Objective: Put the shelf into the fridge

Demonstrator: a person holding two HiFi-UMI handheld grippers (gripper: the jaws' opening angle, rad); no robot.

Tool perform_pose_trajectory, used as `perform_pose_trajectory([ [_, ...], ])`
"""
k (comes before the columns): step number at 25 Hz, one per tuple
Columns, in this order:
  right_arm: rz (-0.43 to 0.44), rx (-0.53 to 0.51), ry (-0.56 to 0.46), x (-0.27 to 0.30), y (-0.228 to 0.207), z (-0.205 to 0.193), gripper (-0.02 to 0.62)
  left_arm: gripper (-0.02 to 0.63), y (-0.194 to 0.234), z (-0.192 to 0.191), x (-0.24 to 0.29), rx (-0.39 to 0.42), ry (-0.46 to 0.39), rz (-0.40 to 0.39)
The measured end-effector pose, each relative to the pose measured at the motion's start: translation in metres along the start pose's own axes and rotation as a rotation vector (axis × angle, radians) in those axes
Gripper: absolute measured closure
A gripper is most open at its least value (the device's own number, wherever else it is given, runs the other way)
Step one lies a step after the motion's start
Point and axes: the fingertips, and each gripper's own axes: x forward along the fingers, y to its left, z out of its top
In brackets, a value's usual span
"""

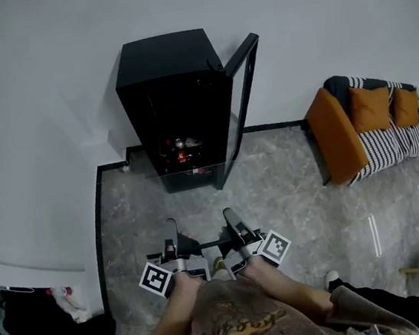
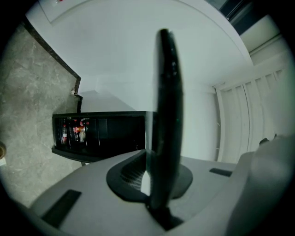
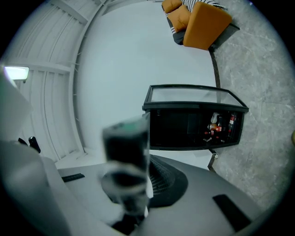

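in the head view, the person is standing on a grey marbled floor [image 1: 290, 190] and holding the left gripper [image 1: 173, 234] and the right gripper [image 1: 233, 223] side by side, both pointing toward 12 o'clock. a clear glass shelf [image 1: 190, 179] is lying flat between them and reaching ahead, its far edge showing faintly just in front of the foot of the black fridge [image 1: 173, 98]. the fridge is standing against the white wall at 12 o'clock from the grippers, its door [image 1: 243, 104] swinging open on its 3 o'clock side, with bottles and cans [image 1: 180, 148] showing low inside. an orange and striped sofa [image 1: 366, 129] is sitting well apart at 2 o'clock. in the left gripper view, the scene is lying turned on its side; the left gripper [image 2: 152, 173] is clenching its jaws on the thin edge of the shelf [image 2: 145, 182], which is showing as a pale sliver between the dark finger and the ribbed pad, while the fridge [image 2: 106, 131] is lying at 9 o'clock beyond them. in the right gripper view, the right gripper [image 3: 140, 184] is likewise pinching its jaws on the shelf [image 3: 148, 189], with the fridge [image 3: 193, 120] showing at 2 o'clock and the sofa [image 3: 198, 18] at 12 o'clock.
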Motion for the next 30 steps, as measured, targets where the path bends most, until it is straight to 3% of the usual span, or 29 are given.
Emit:
perform_pose_trajectory([
  [19, -0.013, 0.023, 0.030, 0.056, -0.016, 0.040, 0.568, 0.591, 0.013, 0.000, 0.064, -0.005, -0.034, 0.012],
  [30, -0.009, 0.013, 0.034, 0.112, -0.033, 0.054, 0.568, 0.591, 0.027, 0.023, 0.118, -0.004, -0.036, 0.004],
])
